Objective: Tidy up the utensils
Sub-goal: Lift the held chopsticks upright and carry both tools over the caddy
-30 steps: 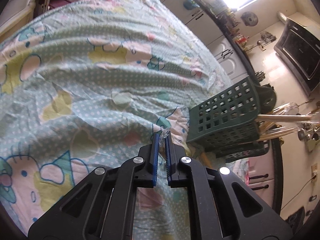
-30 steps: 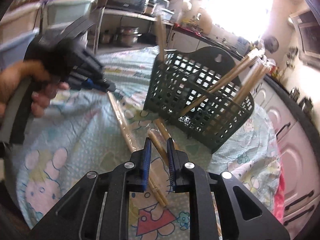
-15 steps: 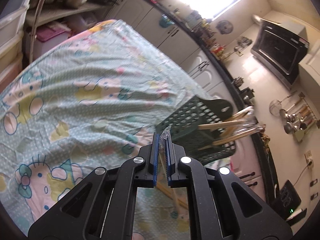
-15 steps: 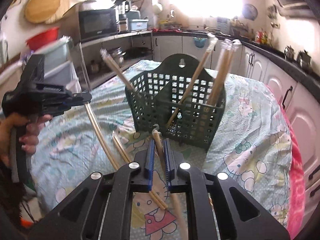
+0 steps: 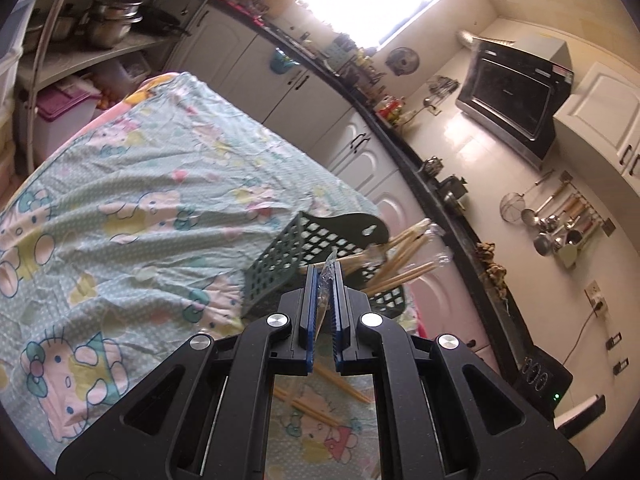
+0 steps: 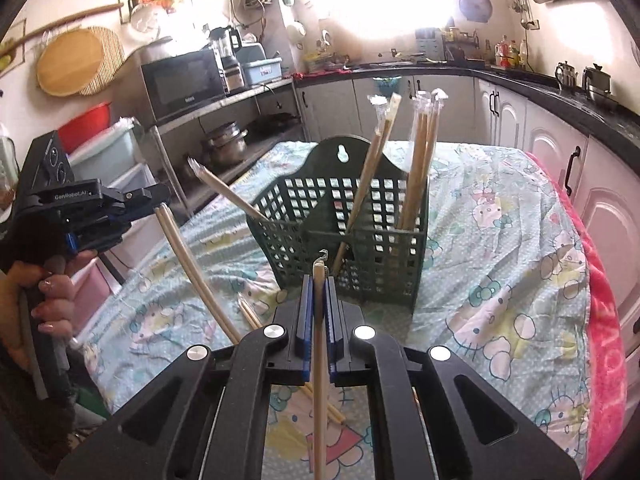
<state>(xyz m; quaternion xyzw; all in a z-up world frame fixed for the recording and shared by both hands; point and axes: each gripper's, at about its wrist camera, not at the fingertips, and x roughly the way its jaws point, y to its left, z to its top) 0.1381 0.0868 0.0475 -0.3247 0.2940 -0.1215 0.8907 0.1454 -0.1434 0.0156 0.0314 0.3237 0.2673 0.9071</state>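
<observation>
A dark green lattice utensil basket [image 6: 348, 224] stands on the cartoon-print tablecloth and holds several wrapped chopstick pairs [image 6: 420, 168]. My right gripper [image 6: 318, 284] is shut on a wrapped chopstick pair [image 6: 319, 360], held just in front of the basket. My left gripper [image 6: 158, 202] is shut on another wrapped pair [image 6: 192, 264] that hangs down, left of the basket. In the left wrist view the left gripper [image 5: 325, 270] pinches the plastic wrapper end [image 5: 325, 284], with the basket [image 5: 292, 256] just beyond.
More wrapped chopsticks [image 5: 320, 396] lie loose on the cloth [image 6: 500, 240] below both grippers. A shelf with pots and a microwave [image 6: 184, 84] stands at the left. Kitchen counters and cabinets [image 6: 552, 148] run behind and to the right.
Both grippers have risen off the cloth with a chopstick pair each. The right gripper closed on its pair and lifted it in front of the basket.
</observation>
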